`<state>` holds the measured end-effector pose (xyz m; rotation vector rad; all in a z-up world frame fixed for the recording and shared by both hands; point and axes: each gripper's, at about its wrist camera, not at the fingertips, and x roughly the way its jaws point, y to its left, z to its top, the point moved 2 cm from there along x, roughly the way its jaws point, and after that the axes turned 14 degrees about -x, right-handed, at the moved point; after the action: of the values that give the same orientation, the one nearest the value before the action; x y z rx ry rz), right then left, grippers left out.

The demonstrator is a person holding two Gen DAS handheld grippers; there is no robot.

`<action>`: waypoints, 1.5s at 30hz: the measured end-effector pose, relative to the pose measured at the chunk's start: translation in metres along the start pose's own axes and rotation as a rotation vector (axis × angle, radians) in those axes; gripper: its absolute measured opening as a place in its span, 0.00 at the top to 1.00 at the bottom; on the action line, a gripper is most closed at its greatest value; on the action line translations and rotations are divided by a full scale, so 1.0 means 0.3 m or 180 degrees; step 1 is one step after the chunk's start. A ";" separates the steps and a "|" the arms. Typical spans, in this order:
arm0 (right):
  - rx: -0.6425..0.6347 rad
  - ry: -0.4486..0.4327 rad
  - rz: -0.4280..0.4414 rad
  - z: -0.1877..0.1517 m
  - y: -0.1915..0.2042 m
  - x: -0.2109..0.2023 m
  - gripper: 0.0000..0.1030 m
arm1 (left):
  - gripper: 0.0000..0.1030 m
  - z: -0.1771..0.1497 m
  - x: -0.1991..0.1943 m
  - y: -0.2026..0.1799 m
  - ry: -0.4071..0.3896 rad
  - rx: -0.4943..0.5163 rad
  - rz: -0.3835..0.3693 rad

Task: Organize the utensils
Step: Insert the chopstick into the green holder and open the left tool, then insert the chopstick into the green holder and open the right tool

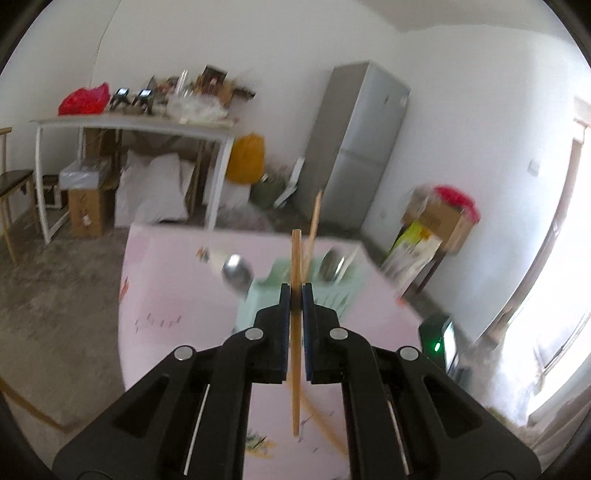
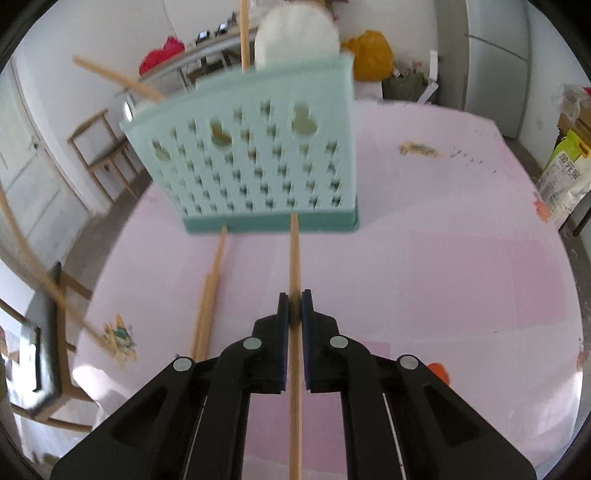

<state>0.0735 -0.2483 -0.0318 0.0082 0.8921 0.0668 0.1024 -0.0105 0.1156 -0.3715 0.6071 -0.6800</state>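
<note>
The left gripper is clamped on a wooden chopstick, which stands almost upright between its blue pads, one end poking up past the fingertips toward twelve o'clock, the other hanging down toward six over the pink table. Just beyond the fingertips, at about twelve to one o'clock, sits the pale green utensil holder, with a thin stick rising from it and a metal spoon at its eleven o'clock side; the view is blurred, so whether the spoon rests in the holder I cannot tell. More chopsticks lie flat on the table at about five o'clock from the held one.

The right gripper is closed on a second chopstick, which runs straight from six to twelve o'clock between the pads, its far tip just at the darker base of the perforated holder. A loose bundle of chopsticks lies on the table at about nine o'clock of the gripper, pointing toward the holder's base. Out of the holder's top stick an upright chopstick, a slanted one leaning to ten o'clock, and a white rounded utensil.

Farther out stand a grey fridge and a cluttered white side table.
</note>
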 end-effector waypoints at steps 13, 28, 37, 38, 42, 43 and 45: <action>0.0145 -0.0195 0.0020 0.001 -0.047 -0.082 0.94 | 0.95 0.334 0.044 -0.210 -0.0684 0.0067 -0.0571; 0.0254 -0.0507 0.0147 0.044 -0.078 -0.175 0.93 | 0.95 0.258 0.395 -0.257 -0.0976 0.0634 0.0279; 0.0298 -0.0609 0.0136 0.058 -0.101 -0.224 0.93 | 0.95 0.187 0.453 -0.199 -0.0793 0.0621 0.0327; 0.0290 -0.0628 0.0122 0.060 -0.101 -0.236 0.93 | 0.94 0.187 0.441 -0.196 -0.0797 0.0604 0.0311; 0.0258 -0.0712 0.0079 0.076 -0.100 -0.276 0.93 | 0.83 0.189 0.376 -0.181 -0.0869 0.0531 0.0284; 0.0253 -0.0731 0.0070 0.077 -0.099 -0.285 0.93 | 0.81 0.189 0.349 -0.179 -0.0908 0.0511 0.0267; 0.0239 -0.0786 0.0054 0.085 -0.100 -0.308 0.93 | 0.77 0.188 0.290 -0.175 -0.0996 0.0475 0.0250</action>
<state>0.0371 -0.2833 0.0548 0.0922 0.6472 0.0468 0.1668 -0.1007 0.1506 -0.3053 0.2702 -0.5733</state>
